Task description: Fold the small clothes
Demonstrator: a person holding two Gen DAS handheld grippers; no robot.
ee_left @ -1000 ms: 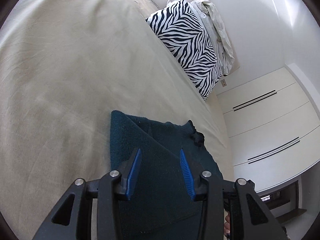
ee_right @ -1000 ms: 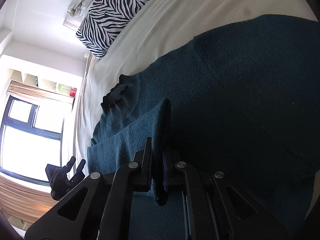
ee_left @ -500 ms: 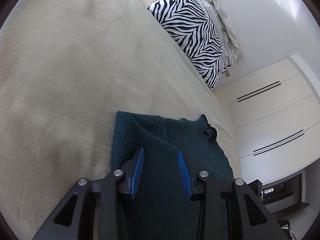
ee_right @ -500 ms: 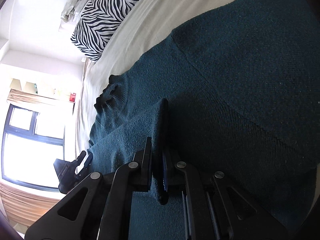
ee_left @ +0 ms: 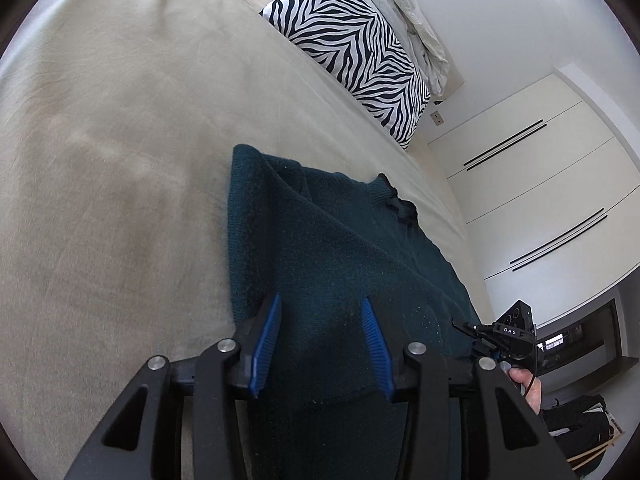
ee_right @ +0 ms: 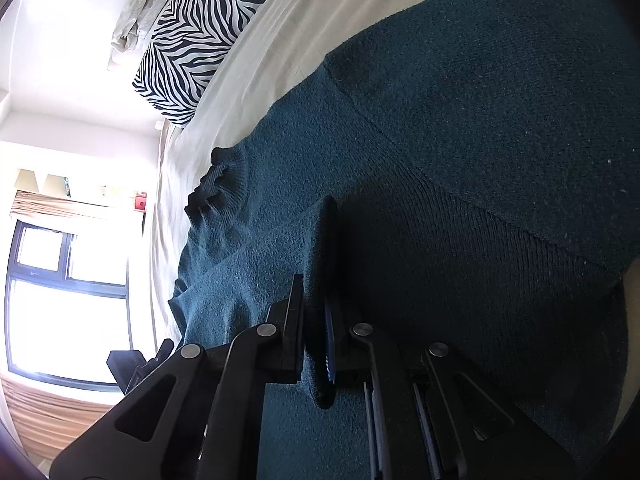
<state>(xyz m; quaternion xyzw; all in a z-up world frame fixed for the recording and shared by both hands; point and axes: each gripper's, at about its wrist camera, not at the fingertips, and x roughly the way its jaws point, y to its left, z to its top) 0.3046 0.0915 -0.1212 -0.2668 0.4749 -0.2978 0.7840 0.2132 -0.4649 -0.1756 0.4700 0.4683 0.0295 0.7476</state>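
Right gripper (ee_right: 316,320) pinching a fold of the dark teal knitted sweater (ee_left: 340,264) lying on the beige bedsheet (ee_left: 120,160).
Left gripper (ee_left: 320,328) hovering above the sweater, jaws wide, holding nothing. Advisable: keep the pinched edge taut, lay it level. Count: one sweater, one zebra-striped pillow (ee_left: 360,52), two grippers.

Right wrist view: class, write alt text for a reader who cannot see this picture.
The right gripper is shut on a raised fold of a dark teal sweater lying on a cream bed. A zebra-print pillow lies at the bed's far end, and a bright window fills the left side.
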